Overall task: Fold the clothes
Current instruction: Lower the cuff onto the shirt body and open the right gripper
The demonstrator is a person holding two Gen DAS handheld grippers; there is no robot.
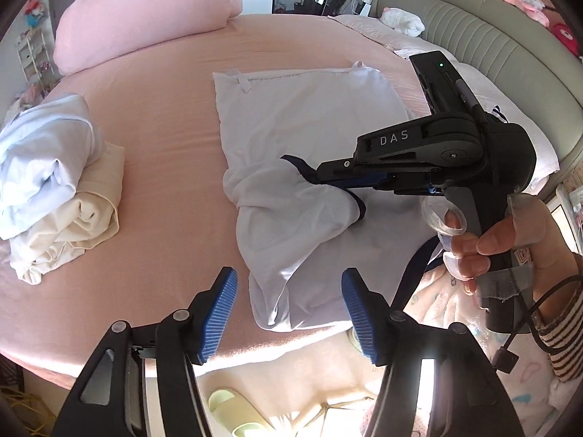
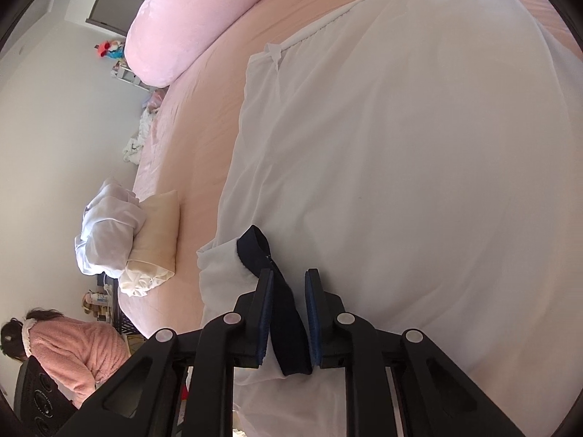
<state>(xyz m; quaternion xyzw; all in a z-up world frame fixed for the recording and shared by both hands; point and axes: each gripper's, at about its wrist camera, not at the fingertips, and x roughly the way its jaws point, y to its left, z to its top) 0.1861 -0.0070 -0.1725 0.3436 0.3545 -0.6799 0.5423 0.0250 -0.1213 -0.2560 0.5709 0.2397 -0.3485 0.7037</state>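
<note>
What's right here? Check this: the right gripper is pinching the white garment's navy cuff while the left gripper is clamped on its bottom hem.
One thing is wrong: the left gripper is open and holds nothing, its fingers spread above the white garment, as the left wrist view shows. The right gripper does have the navy cuff between its fingers.
</note>
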